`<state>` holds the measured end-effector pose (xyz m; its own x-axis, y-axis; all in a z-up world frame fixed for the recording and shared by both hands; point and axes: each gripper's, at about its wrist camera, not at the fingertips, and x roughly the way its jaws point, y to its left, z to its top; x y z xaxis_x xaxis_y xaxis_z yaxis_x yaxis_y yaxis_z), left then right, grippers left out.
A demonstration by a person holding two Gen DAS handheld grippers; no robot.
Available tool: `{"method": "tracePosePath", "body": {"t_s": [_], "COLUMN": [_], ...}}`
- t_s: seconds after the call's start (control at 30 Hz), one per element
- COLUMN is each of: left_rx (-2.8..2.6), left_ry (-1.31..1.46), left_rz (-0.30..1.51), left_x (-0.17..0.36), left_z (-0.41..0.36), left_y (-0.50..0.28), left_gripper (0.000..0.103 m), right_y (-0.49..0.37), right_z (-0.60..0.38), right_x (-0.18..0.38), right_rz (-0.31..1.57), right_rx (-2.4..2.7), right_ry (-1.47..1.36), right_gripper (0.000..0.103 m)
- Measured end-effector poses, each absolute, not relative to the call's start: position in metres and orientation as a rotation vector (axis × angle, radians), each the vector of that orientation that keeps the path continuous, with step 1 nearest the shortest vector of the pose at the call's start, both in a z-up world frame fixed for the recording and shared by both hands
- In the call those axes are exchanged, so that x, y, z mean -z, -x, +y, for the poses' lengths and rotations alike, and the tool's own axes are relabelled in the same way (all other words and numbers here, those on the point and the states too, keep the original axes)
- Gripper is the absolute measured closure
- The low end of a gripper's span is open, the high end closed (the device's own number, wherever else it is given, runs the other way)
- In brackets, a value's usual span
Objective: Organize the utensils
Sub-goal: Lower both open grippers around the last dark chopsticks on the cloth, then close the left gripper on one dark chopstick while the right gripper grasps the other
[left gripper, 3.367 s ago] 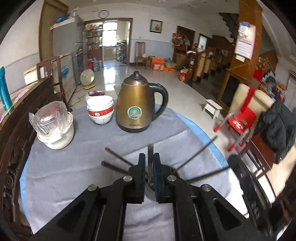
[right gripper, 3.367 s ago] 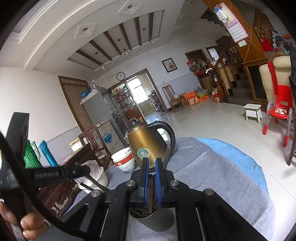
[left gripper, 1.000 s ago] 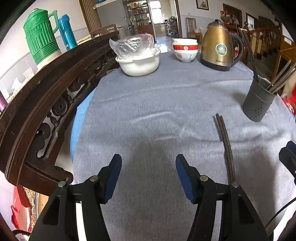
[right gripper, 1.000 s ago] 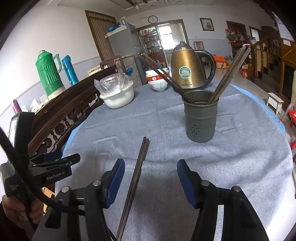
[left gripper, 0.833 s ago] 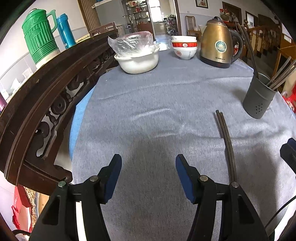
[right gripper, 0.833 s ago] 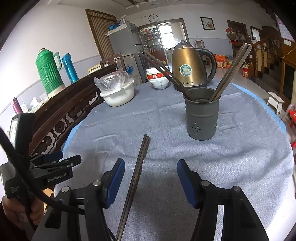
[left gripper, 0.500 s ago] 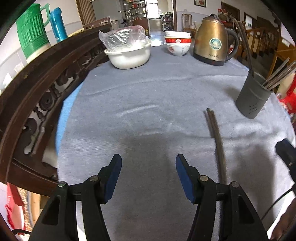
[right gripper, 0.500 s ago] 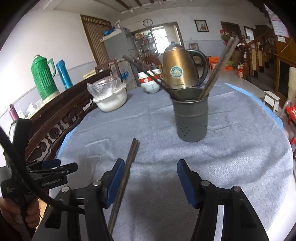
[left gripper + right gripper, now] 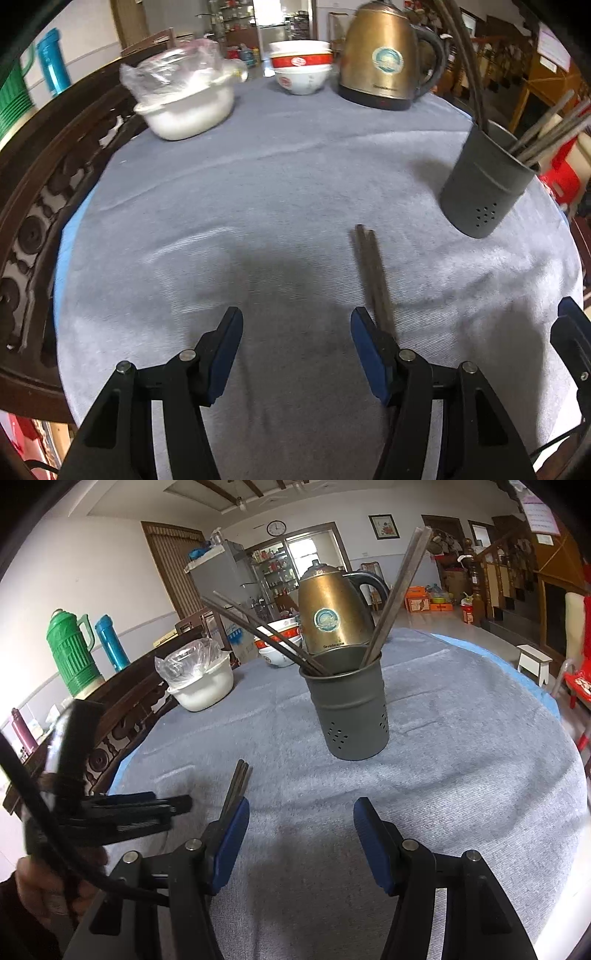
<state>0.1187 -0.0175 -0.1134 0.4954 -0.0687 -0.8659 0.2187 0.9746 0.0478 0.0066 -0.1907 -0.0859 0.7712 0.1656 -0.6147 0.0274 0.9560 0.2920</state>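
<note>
Left wrist view shows the left gripper (image 9: 296,341) with blue pads spread wide and nothing between them; the right gripper (image 9: 301,829) is equally spread and empty. Just ahead, a loose pair of dark chopsticks (image 9: 371,275) lies flat on the soft grey tablecloth (image 9: 258,192), one end passing beside the left gripper's right-hand pad. Thin, smooth, round-edged sticks could roll apart or slip out if pinched off-centre. Farther off stands the dull grey perforated metal holder (image 9: 347,709), a light cylinder bristling with chopsticks; a careless insertion might tip it toward the shiny brass-coloured kettle (image 9: 332,613)
</note>
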Motion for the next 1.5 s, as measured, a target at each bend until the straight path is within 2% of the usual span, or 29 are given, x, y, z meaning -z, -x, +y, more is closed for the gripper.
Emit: {"method": "tracePosePath", "body": {"t_s": [0.73,1.1,1.3,1.5], "left_rx": [0.258,0.241,0.216,0.253], "left_ry": [-0.136,-0.137,-0.103,-0.146], "left_rz": [1.092,1.101,1.115,1.081], "left_x": [0.119,0.121,0.117,0.105], "left_z": [-0.034,-0.028,-0.015,-0.032], "left_y": [-0.118,-0.113,-0.113,-0.108], "left_gripper": [0.041,0.034,0.034,0.034], "right_y": [-0.007,-0.007,-0.005,-0.006], "right_z": [-0.199,-0.200,-0.201,-0.199], "right_x": [0.088,0.087,0.086,0.087], "right_rz": [0.701,0.700,0.691,0.696], "right_rx": [-0.075,-0.072,-0.072,-0.080], "right_ry": [-0.348,-0.347,-0.352,-0.348], "right_gripper": [0.040,0.040,0.040,0.040]}}
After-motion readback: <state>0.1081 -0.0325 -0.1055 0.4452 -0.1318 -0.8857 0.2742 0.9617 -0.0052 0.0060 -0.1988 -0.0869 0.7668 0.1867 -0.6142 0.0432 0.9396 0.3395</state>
